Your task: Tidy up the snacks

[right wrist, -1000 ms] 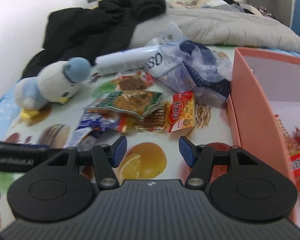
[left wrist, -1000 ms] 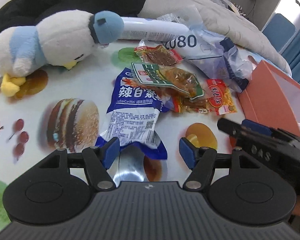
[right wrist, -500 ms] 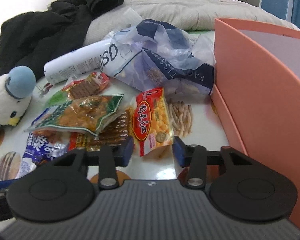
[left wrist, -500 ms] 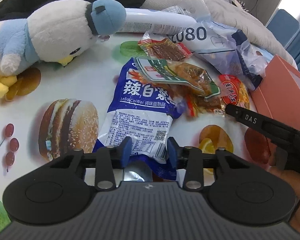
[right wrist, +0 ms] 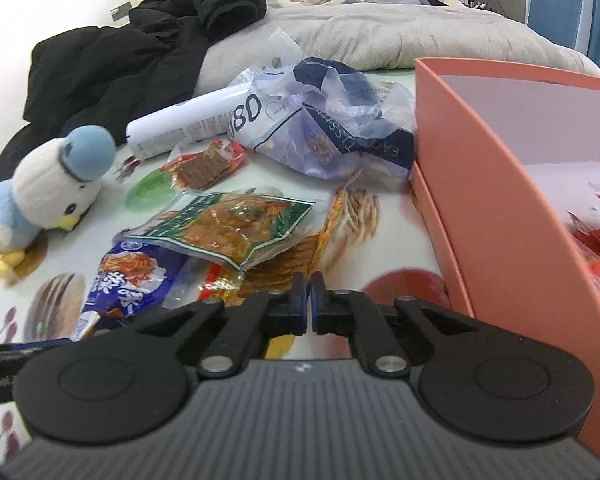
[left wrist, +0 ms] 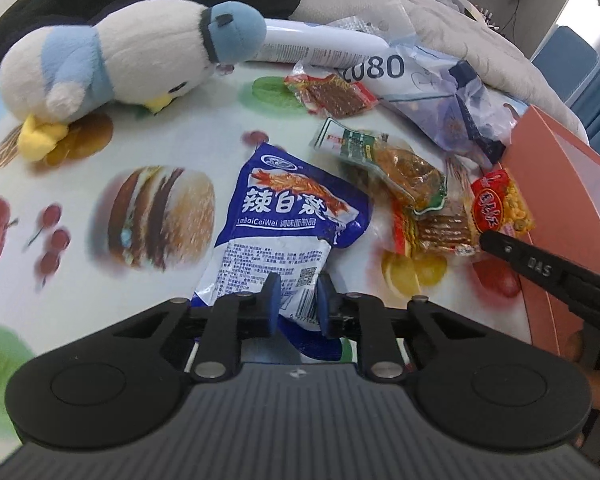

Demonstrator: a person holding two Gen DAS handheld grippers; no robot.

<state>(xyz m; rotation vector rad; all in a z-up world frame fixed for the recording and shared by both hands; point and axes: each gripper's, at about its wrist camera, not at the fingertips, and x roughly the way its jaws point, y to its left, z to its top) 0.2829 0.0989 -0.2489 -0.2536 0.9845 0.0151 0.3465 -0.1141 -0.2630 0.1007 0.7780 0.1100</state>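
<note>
The lower edge of the blue-and-white plastic snack packet (left wrist: 288,232) – lying on the food-printed table (left wrist: 172,148) – is caught between the closing left tongs (left wrist: 296,300). The right tongs (right wrist: 307,304) are pressed together on the thin yellow-and-red snack packet (right wrist: 327,226) beside the salmon-pink cardboard box (right wrist: 496,216).

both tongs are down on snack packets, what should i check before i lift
1. Left tongs on the blue packet: ok, the jaws are closing with its near edge between them.
2. Right tongs on the corn packet: ok, shut on its edge.
3. Blue packet free of the green packet: cannot tell, they lie very close.
4. Corn packet clear of neighbours: not ok, it touches the brown strip packet, which may drag along.
5. Pink box open with room: ok.
</note>
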